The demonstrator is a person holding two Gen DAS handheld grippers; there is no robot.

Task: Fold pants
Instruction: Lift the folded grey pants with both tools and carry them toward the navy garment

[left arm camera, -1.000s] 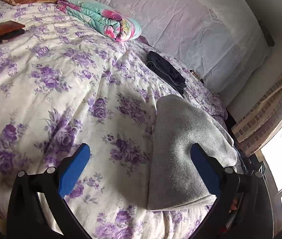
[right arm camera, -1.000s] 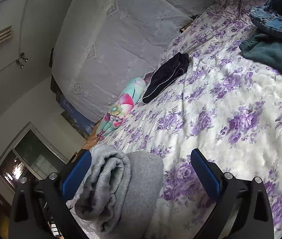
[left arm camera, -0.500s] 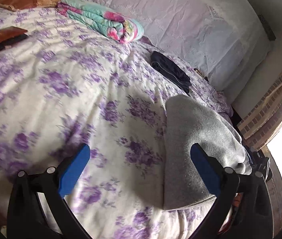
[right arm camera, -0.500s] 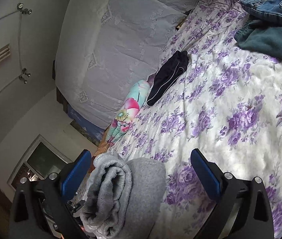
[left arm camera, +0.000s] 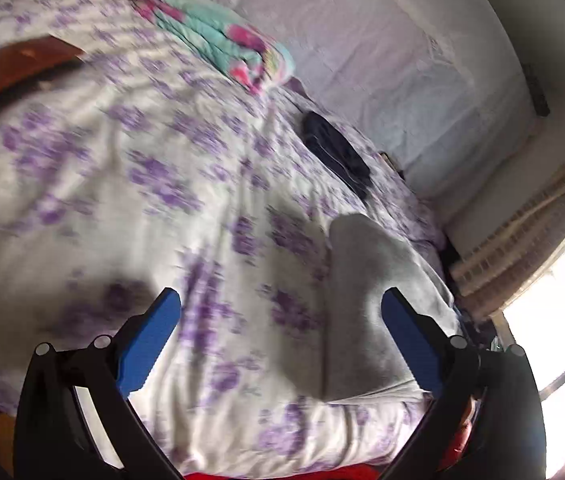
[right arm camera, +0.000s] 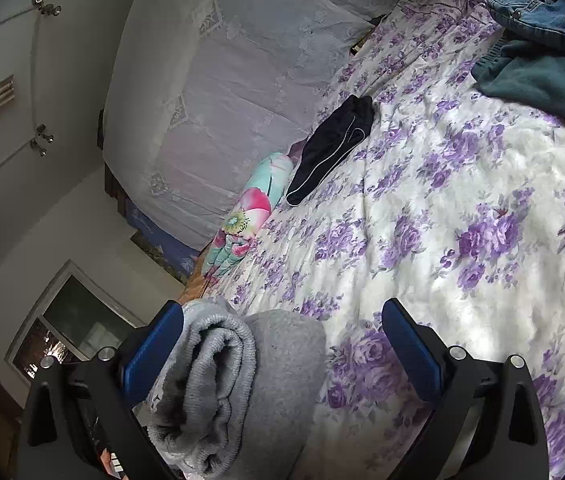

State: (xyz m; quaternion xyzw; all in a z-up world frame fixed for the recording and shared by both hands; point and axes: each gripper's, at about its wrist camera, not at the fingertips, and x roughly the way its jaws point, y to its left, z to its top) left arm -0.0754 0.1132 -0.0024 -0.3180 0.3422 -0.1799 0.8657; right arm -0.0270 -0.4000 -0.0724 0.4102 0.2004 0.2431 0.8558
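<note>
My left gripper (left arm camera: 280,336) hangs over the bed (left arm camera: 94,184) with its blue fingers (left arm camera: 148,344) spread wide and nothing between them. Under them lies the purple-flowered bedspread (left arm camera: 186,240), blurred in this view. The folded grey sweatpants (left arm camera: 366,300) lie on the bedspread near the bed's edge, just behind my right-hand finger pad; I cannot tell whether the pad touches them. Farther back a folded dark garment (left arm camera: 338,156) lies flat, and a rolled floral blanket (left arm camera: 222,48) sits against the white lace-covered headboard (left arm camera: 382,52). A brown object (left arm camera: 10,68) rests at the far left of the bed.

My right gripper (right arm camera: 282,344) is likewise released, fingers (right arm camera: 410,348) wide apart. The grey sweatpants (right arm camera: 242,384) show here as a thick stack with the ribbed waistband curled on the left, lying against my left-hand pad and partly in the gap. Beyond are the floral blanket (right arm camera: 242,216), the dark garment with white piping (right arm camera: 330,148), and at the far right a teal garment (right arm camera: 542,80) under blue jeans (right arm camera: 538,16).
</note>
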